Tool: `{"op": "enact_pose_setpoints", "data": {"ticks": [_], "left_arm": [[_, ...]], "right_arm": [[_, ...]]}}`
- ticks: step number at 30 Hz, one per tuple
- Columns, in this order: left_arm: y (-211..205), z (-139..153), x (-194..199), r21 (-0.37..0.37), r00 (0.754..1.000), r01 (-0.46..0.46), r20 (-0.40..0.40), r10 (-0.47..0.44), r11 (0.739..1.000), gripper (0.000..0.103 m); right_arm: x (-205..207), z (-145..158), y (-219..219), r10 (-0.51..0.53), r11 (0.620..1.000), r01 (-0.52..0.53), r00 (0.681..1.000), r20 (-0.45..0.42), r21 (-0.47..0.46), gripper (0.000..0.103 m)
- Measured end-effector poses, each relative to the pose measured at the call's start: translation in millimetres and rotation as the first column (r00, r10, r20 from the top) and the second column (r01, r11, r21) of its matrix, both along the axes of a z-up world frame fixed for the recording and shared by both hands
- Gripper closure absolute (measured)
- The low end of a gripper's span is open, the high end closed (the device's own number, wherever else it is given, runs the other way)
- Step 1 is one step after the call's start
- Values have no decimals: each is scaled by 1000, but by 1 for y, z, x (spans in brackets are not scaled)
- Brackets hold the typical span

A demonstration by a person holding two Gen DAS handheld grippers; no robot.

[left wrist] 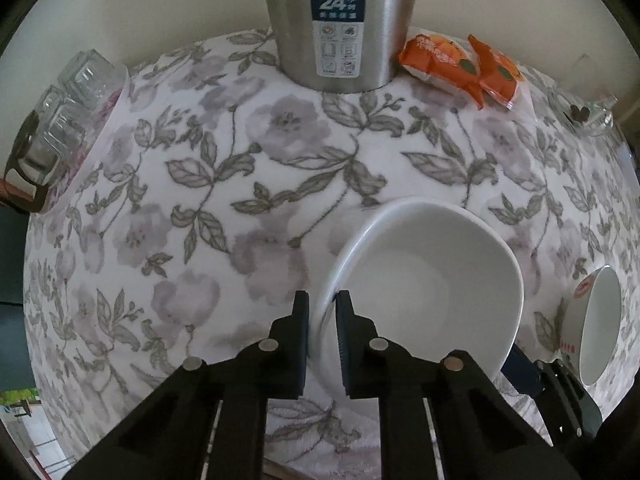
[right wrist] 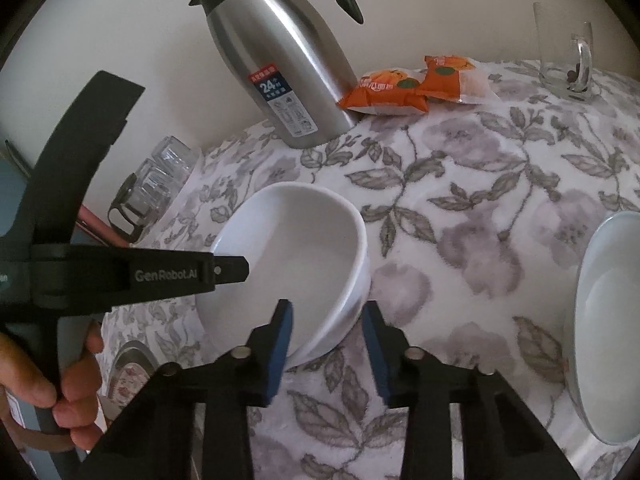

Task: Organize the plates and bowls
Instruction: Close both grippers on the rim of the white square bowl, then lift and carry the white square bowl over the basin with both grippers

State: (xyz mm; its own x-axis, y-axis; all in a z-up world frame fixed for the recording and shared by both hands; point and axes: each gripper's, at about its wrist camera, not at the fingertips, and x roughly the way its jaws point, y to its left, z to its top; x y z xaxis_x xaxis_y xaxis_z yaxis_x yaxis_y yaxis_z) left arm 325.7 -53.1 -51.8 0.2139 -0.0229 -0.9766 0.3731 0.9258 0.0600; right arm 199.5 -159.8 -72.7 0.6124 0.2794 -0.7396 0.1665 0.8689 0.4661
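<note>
The sorting looks barely begun, to judge from how things lie: two white bowls sit apart on the flower-patterned table (right wrist: 460, 208), neither stacked on the other, and no plate can be made out with certainty in either view. The near bowl (left wrist: 424, 280) is the one in hand. The left gripper (left wrist: 322, 340) comes down steeply on its left rim, with one finger outside the wall and one inside, drawn narrow and pressed on the rim, so it appears to have a firm pinch there. The right gripper (right wrist: 328, 348) straddles the same bowl's right side, one blue-padded finger inside and the other just outside the wall; a gap still shows at the outer pad, so I judge this one not yet clamped. The second bowl (right wrist: 608, 328) stands well apart at the right edge of the table, untouched, with red printing on its outer wall visible from the left wrist camera. At the far side stand a steel thermos jug (right wrist: 280, 68), orange snack packets (right wrist: 416, 84) and a glass mug (right wrist: 564, 56), with upturned glasses (left wrist: 68, 108) at the far left; none belong to the job. What is left, I judge, is nearly everything: lifting this bowl, nesting it with the other, and gathering any plates that lie out of view.
</note>
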Motion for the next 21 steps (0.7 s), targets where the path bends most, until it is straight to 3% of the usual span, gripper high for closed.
{"op": "enact_pose_setpoints", "data": {"ticks": [7, 15, 21], "left_arm": [[-1, 12, -18, -9, 1000, 14, 22, -13, 1000, 94], [-5, 25, -45, -29, 999, 16, 32, -16, 999, 95], [-8, 49, -72, -70, 998, 11, 63, -6, 997, 95]], "right_arm": [[-7, 3, -7, -11, 1000, 11, 1000, -8, 11, 79], [-29, 21, -15, -4, 1000, 4, 1000, -2, -28, 80], [-53, 48, -20, -5, 998, 6, 1000, 13, -68, 80]]}}
